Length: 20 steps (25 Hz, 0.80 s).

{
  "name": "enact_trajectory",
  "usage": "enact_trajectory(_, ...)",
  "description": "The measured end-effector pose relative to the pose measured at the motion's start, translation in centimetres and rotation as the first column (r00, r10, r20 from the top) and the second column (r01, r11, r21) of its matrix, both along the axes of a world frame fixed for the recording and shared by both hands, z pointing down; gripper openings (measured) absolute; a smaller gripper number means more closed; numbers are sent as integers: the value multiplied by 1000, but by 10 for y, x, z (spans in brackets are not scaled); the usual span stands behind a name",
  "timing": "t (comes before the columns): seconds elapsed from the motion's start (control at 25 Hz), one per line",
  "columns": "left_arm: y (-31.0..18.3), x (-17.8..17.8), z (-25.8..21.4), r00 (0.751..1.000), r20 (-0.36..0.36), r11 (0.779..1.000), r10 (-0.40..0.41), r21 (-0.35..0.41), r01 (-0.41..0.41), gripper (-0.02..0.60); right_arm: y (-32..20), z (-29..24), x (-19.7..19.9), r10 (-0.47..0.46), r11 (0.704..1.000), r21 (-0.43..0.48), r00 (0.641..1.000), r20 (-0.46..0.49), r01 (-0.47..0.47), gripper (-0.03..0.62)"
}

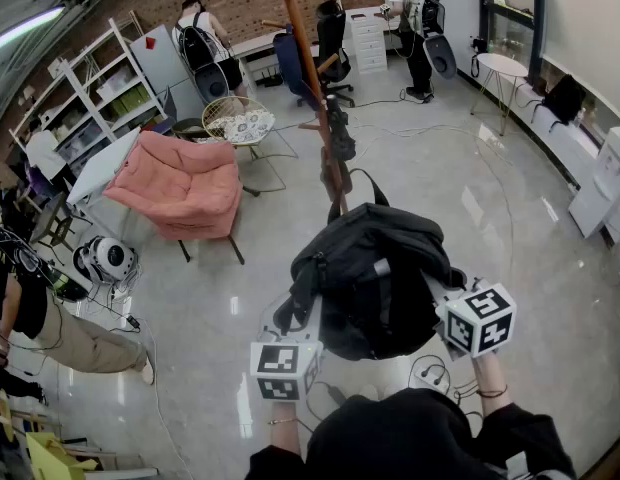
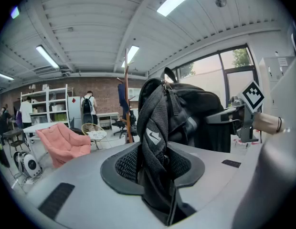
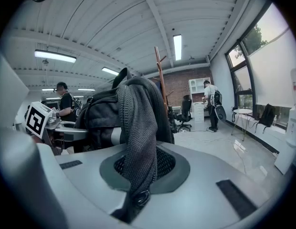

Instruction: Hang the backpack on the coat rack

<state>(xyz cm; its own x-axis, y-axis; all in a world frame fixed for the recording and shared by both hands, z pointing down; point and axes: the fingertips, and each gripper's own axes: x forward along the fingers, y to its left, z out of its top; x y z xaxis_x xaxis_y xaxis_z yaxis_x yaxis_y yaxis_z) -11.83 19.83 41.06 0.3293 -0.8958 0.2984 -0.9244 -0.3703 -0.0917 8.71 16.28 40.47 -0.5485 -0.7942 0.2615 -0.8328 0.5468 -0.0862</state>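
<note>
- The left gripper (image 2: 156, 175) and right gripper (image 3: 137, 178) each clamp tight on a mesh shoulder strap (image 2: 153, 123) of the backpack (image 1: 375, 278).
- Held this way, the bag stays lifted and spread, facing the coat rack (image 1: 312, 78), probably ready for hooking.

Glossy grey floor (image 1: 490, 218) carried everything. Pink armchair (image 1: 185, 183), wire side table (image 1: 237, 120) and coat rack (image 1: 308, 68) stood on it. Loose cable (image 1: 431, 374) lay nearby.

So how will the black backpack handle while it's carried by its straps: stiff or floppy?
Probably floppy: the backpack slumps in folds between the left gripper and right gripper. Its mesh strap creases where pinched, so it likely sags and swings. Weight unclear; contents are hidden.
</note>
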Motion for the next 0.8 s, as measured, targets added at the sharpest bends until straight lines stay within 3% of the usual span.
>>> enact_trajectory(0.8,-2,21,11,997,-6,996,-79,-31,79,130,-16,11,19,-55,998,-42,998,34,56,28)
